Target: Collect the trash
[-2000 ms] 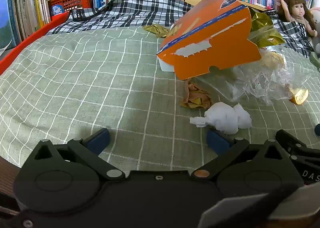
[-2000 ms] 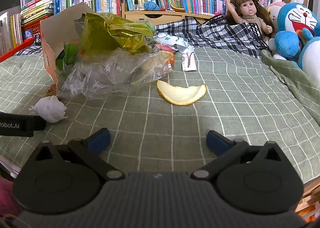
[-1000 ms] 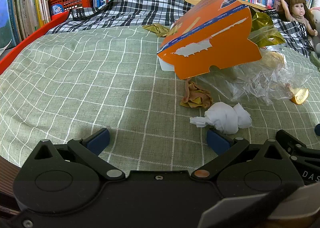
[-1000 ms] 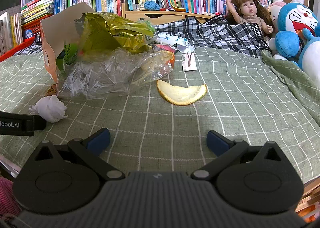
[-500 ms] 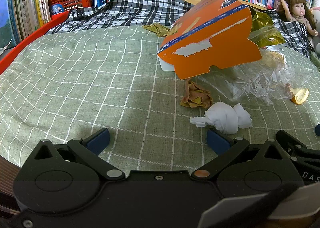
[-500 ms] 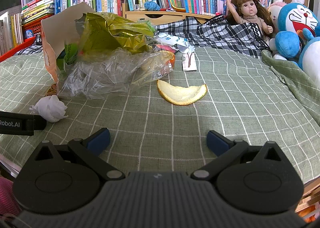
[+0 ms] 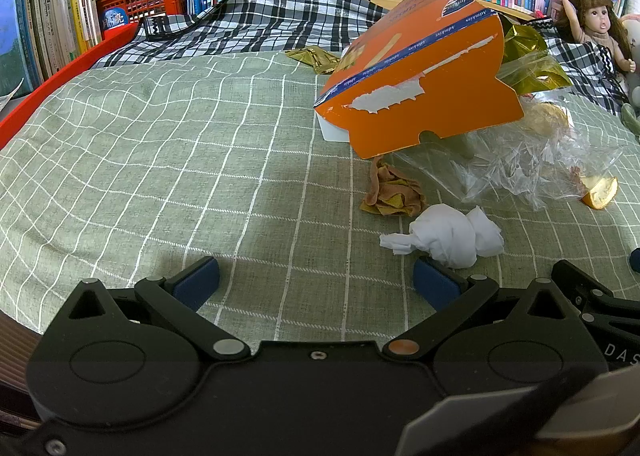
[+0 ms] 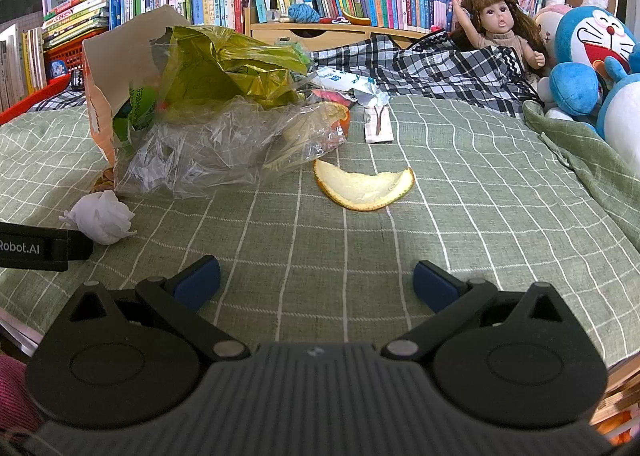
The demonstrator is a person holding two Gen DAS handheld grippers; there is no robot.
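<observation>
Left tongs (image 7: 316, 276) and right tongs (image 8: 316, 280) spread wide, empty, above the bed (image 8: 460, 196); tissue (image 7: 448, 234) just beside the box (image 7: 420, 96).

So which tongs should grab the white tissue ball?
The left tongs, probably. The tissue ball lies just past their right fingertip, and they are open and empty. From the right tongs the ball sits far off to the left; the orange peel is straight ahead of them.
</observation>
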